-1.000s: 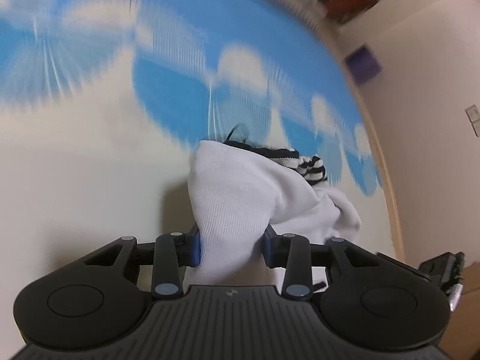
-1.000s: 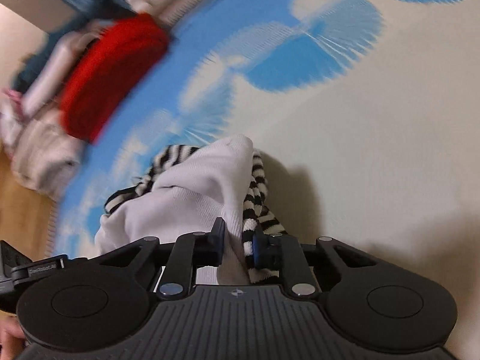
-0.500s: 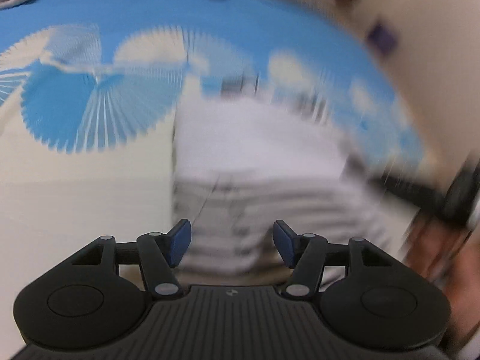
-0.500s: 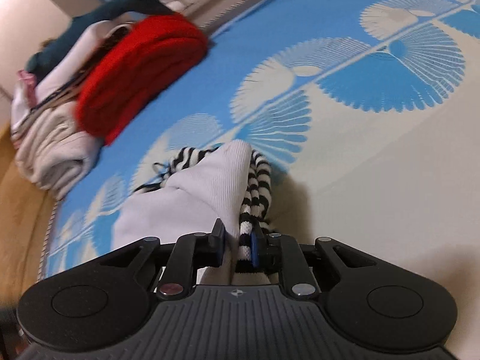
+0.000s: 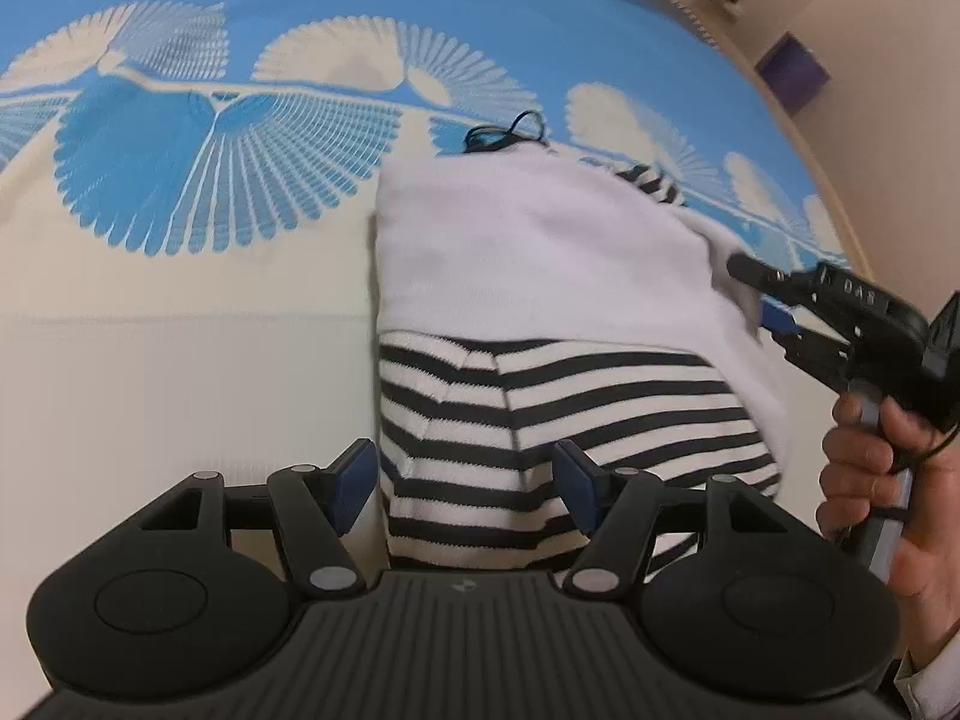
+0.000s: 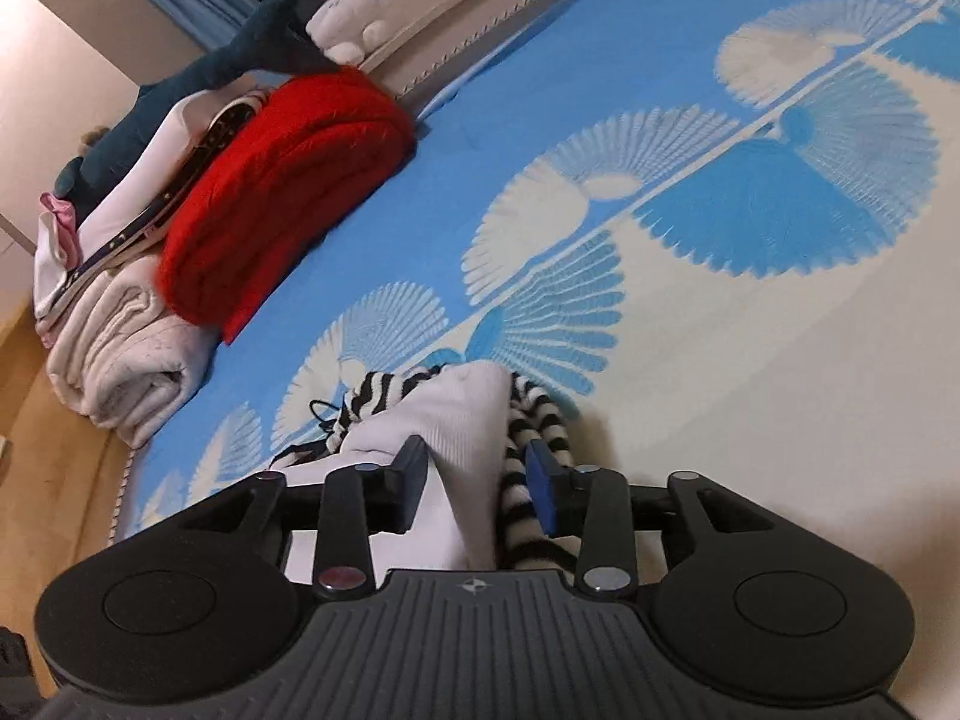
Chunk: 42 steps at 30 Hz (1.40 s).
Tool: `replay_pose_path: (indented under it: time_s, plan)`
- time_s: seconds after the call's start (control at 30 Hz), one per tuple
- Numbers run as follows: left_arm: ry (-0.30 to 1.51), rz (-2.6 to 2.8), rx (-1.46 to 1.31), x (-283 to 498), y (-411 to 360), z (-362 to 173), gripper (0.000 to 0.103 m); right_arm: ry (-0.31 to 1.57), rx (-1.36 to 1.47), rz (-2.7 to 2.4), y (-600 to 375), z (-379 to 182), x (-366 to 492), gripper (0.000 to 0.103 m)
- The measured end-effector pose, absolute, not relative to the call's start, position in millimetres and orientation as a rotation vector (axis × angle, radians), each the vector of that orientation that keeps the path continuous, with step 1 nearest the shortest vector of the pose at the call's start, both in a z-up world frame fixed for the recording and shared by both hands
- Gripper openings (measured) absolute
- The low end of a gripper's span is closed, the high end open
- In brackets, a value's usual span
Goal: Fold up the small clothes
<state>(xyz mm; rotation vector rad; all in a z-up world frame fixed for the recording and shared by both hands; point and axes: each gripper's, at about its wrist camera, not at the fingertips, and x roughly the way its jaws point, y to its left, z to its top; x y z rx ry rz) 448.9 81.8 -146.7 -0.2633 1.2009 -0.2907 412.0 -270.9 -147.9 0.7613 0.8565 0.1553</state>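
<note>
A small garment, white [image 5: 540,252] with a black-and-white striped part [image 5: 558,408], lies folded on the blue and cream patterned mat [image 5: 180,330]. My left gripper [image 5: 465,489] is open just above its near striped edge, holding nothing. My right gripper [image 6: 480,483] has its jaws partly apart around a bunched fold of the same garment [image 6: 462,420], white and striped cloth between the pads. The right gripper also shows at the right of the left wrist view [image 5: 774,312], at the garment's right edge, held by a hand.
A pile of folded clothes stands at the mat's far left: a red knit [image 6: 282,192] over a cream blanket [image 6: 120,354]. A plush shark [image 6: 210,72] and a white plush toy [image 6: 348,30] lie behind. A black cord [image 5: 504,132] lies past the garment. Wooden floor borders the mat.
My left gripper let go of the white cloth and opened; the garment now lies flat with the striped part toward me. The right gripper's jaws have widened slightly around the fold.
</note>
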Motion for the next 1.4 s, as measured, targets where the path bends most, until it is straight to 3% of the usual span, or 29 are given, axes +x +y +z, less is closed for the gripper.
replay_pose_path:
  time_s: [0.1,0.17,0.3,0.4,0.5,0.7,0.83,1.0,1.17,1.2,1.23,1.4]
  plan:
    - [1.210,-0.300,-0.296,456.0,77.4,-150.7,0.070,0.856,0.823,0.150,-272.9,-158.3,428.1,0.039]
    - [1.210,-0.303,-0.280,456.1,68.2,-151.4,0.070,0.827,0.874,0.193,-275.7,-158.9,435.3,0.007]
    - [1.213,-0.305,-0.211,456.4,55.5,-158.6,0.076,0.706,0.960,0.226,-287.6,-152.3,433.7,0.006]
    - [1.250,-0.317,-0.184,458.3,51.8,-170.2,0.080,0.943,0.942,0.023,-299.8,-195.2,438.9,0.006]
    - [1.254,-0.324,-0.186,458.7,54.3,-168.4,0.080,0.970,1.097,0.022,-317.6,-211.3,434.9,0.007]
    - [1.293,-0.385,-0.120,450.0,55.5,-172.3,0.080,0.919,1.033,0.066,-335.1,-185.8,425.9,0.012]
    - [1.310,-0.377,-0.095,443.6,60.7,-169.6,0.079,0.899,0.856,0.098,-328.3,-157.7,414.3,0.045]
    - [1.248,-0.361,-0.188,441.3,79.2,-153.6,0.078,0.866,0.732,0.123,-327.0,-133.1,380.9,0.048]
    - [1.264,-0.333,-0.215,445.7,79.9,-166.7,0.067,1.040,0.579,0.358,-284.9,-143.5,367.3,0.049]
    - [1.266,-0.334,-0.212,445.8,77.5,-168.1,0.063,1.070,0.519,0.379,-274.4,-146.6,364.5,0.043]
    - [1.257,-0.336,-0.209,445.4,75.1,-166.1,0.056,1.083,0.445,0.384,-265.1,-147.6,361.5,0.005]
    - [1.204,-0.340,-0.197,439.9,66.4,-155.1,0.056,0.862,0.610,0.329,-294.7,-116.5,345.2,0.004]
